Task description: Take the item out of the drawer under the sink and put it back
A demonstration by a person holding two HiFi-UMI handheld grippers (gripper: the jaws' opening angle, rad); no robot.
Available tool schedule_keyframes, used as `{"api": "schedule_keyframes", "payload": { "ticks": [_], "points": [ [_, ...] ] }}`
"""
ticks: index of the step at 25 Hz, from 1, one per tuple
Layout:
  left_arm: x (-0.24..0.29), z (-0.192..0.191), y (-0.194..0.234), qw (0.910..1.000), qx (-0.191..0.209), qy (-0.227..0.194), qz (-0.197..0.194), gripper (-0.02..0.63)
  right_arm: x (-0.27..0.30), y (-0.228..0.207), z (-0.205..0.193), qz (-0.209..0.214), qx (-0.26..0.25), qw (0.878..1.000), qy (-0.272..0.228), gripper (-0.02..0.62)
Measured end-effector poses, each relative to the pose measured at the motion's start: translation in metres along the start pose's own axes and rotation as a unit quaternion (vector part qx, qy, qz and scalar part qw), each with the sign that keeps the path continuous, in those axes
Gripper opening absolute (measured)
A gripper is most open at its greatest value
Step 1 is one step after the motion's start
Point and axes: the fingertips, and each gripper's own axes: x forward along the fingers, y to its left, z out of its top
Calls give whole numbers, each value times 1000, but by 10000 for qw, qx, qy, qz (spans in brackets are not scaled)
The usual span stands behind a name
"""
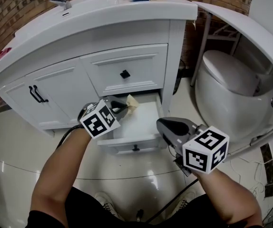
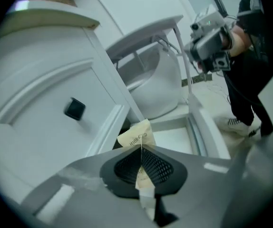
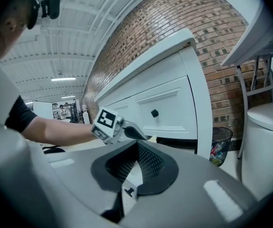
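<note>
The bottom drawer (image 1: 146, 137) under the sink stands pulled open, white inside. My left gripper (image 1: 126, 107) hangs over the drawer's back left corner, shut on a small cream packet (image 1: 131, 103) with dark print. In the left gripper view the packet (image 2: 138, 136) sticks out upright from between the closed pads. My right gripper (image 1: 166, 131) is at the drawer's front right corner, jaws shut with nothing between them. The right gripper view shows my left gripper (image 3: 143, 136) in front of the cabinet.
A white vanity cabinet (image 1: 60, 87) holds an upper drawer with a black knob (image 1: 124, 73) and a door with black handles (image 1: 36, 94). A white toilet (image 1: 231, 89) stands to the right. A bin (image 3: 219, 145) sits by the brick wall. Cables (image 1: 174, 198) lie on the glossy floor.
</note>
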Motion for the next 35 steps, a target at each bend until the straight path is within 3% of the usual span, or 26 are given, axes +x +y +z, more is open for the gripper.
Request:
{"api": "schedule_keyframes", "payload": {
  "ticks": [4, 8, 10, 16, 23, 35],
  "points": [
    [-70, 40, -14, 9912, -672, -1061, 418, 9, 1, 2, 1, -52, -154, 9999, -9, 8],
    [-125, 59, -30, 9663, -1616, -1906, 620, 9, 4, 3, -3, -1, -243, 9997, 76, 8],
    [-140, 56, -38, 9579, -1920, -2027, 675, 9, 5, 5, -5, 6, -249, 9996, 104, 8],
    [-155, 34, -66, 9460, -2372, -2104, 671, 9, 5, 16, -5, 11, -431, 9990, 127, 8],
    [-138, 14, -96, 9492, -2494, -1895, 304, 9, 9, 19, -10, 16, -497, 9985, 221, 8],
    [-132, 10, -92, 9532, -2347, -1865, 389, 9, 15, 17, -14, 103, -447, 9985, 283, 8]
  ]
}}
